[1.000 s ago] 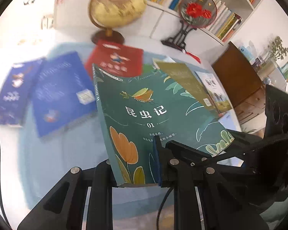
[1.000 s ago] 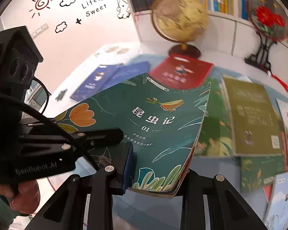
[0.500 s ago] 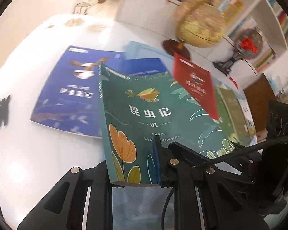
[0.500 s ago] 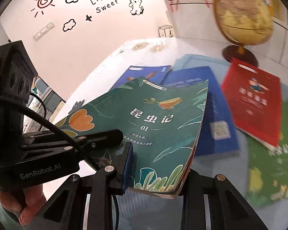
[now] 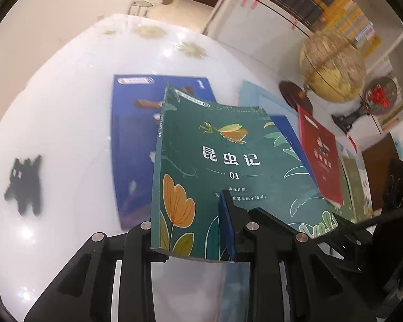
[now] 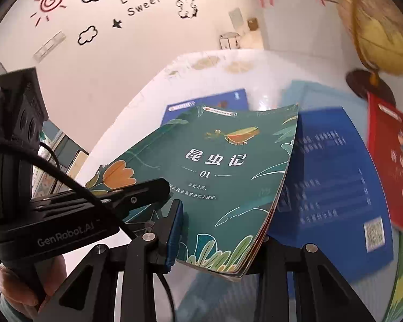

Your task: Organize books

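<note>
A green book (image 5: 228, 161) with white characters, an insect and an orange flower hangs tilted above the table, held from both sides. My left gripper (image 5: 185, 228) has it by the bottom edge near the spine, blue pad on the cover, jaws opening. My right gripper (image 6: 220, 238) holds the bottom edge of the green book (image 6: 223, 177) near the page side, jaws opening too, one finger hidden under the book. Beneath it lies a blue book (image 5: 131, 139) on the white table (image 5: 53, 107).
A second blue book (image 6: 333, 182) lies back cover up on a light-blue mat (image 6: 295, 91), a red book (image 6: 392, 166) beside it. A globe (image 5: 333, 67) and a round fan ornament (image 5: 381, 99) stand behind. A black mark (image 5: 25, 185) sits on the table's left.
Both grippers have carried the green book leftwards and a little lower, away from the red and green books to above the blue book. The globe has slid to the right of both views.
</note>
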`<state>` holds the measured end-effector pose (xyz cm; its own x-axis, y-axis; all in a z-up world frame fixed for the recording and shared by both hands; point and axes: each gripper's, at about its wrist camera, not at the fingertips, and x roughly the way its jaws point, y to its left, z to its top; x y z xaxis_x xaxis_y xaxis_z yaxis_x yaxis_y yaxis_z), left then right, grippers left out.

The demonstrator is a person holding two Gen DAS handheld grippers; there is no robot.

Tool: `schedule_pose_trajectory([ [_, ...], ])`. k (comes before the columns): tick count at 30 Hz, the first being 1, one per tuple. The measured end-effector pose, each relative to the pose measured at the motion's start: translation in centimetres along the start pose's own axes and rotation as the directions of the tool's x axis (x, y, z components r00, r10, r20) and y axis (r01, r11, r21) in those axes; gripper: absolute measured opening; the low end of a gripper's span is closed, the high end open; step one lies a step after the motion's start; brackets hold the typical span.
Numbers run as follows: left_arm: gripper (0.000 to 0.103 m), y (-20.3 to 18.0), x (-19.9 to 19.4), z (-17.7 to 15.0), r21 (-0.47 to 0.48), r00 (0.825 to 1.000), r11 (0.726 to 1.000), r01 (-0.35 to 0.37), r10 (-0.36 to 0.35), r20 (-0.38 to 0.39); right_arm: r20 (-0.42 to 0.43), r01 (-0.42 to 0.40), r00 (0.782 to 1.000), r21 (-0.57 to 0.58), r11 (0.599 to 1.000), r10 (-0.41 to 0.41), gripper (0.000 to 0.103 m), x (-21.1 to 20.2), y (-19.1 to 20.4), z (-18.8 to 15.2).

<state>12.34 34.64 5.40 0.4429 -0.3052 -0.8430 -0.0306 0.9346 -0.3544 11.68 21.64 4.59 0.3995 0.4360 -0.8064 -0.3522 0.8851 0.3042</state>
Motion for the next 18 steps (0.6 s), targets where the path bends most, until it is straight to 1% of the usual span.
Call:
schedule_pose_trajectory([
  [3, 0.025, 1.1, -0.3, 0.6, -0.042, 1.000, 0.999, 0.019, -0.018, 0.023, 0.004, -0.015, 1.000, -0.015, 1.000, 0.015, 0.033, 1.0, 0.1, 1.3],
  [5, 0.025, 1.5, -0.1, 0.7, -0.051, 1.000, 0.999, -0.005, 0.006, 0.026, 0.001, -0.029, 1.000, -0.047, 0.998, 0.030, 0.033, 1.9, 0.0, 1.9],
  [6, 0.025, 1.9, 0.1, 0.7, -0.062, 1.000, 0.998, -0.007, 0.008, 0.017, -0.011, -0.039, 0.999, -0.066, 0.997, 0.039, 0.033, 2.5, 0.0, 2.1],
  [7, 0.027, 2.4, 0.7, 0.5, -0.081, 1.000, 0.997, -0.011, 0.010, -0.011, -0.041, -0.040, 0.998, -0.078, 0.996, 0.037, 0.033, 3.5, -0.2, 2.4],
  [8, 0.028, 2.7, 1.1, 0.1, -0.085, 0.999, 0.996, -0.029, 0.026, -0.032, -0.069, -0.038, 0.997, -0.074, 0.997, 0.033, 0.036, 4.2, -0.5, 2.5],
  [9, 0.028, 3.1, 1.5, -0.2, -0.081, 0.997, 0.995, -0.061, 0.056, -0.054, -0.115, -0.038, 0.993, -0.050, 0.998, 0.032, 0.051, 5.2, -1.2, 2.8],
  [10, 0.028, 3.3, 2.0, -0.9, -0.067, 0.991, 0.992, -0.107, 0.101, -0.084, -0.181, -0.043, 0.983, -0.009, 0.999, 0.041, 0.057, 6.3, -2.3, 2.8],
  [11, 0.028, 3.5, 2.2, -1.5, -0.057, 0.988, 0.990, -0.126, 0.120, -0.102, -0.200, -0.075, 0.977, 0.016, 0.997, 0.077, 0.057, 6.5, -2.9, 2.8],
  [12, 0.028, 3.6, 2.3, -2.1, -0.052, 0.985, 0.990, -0.131, 0.124, -0.119, -0.196, -0.107, 0.974, 0.029, 0.994, 0.111, 0.057, 5.9, -3.5, 2.7],
  [15, 0.028, 3.4, 2.5, -2.9, -0.020, 0.976, 0.988, -0.155, 0.149, -0.158, -0.238, -0.105, 0.965, 0.027, 0.994, 0.108, 0.058, 3.8, -4.5, 1.7],
  [17, 0.028, 2.5, 2.4, -2.8, 0.028, 0.975, 0.988, -0.151, 0.154, -0.159, -0.221, -0.088, 0.971, 0.038, 0.995, 0.094, 0.058, 1.5, -5.7, 0.4],
  [18, 0.028, 1.6, 2.2, -2.7, 0.053, 0.977, 0.989, -0.137, 0.144, -0.159, -0.191, -0.058, 0.979, 0.043, 0.997, 0.066, 0.058, 0.0, -6.6, -0.1],
])
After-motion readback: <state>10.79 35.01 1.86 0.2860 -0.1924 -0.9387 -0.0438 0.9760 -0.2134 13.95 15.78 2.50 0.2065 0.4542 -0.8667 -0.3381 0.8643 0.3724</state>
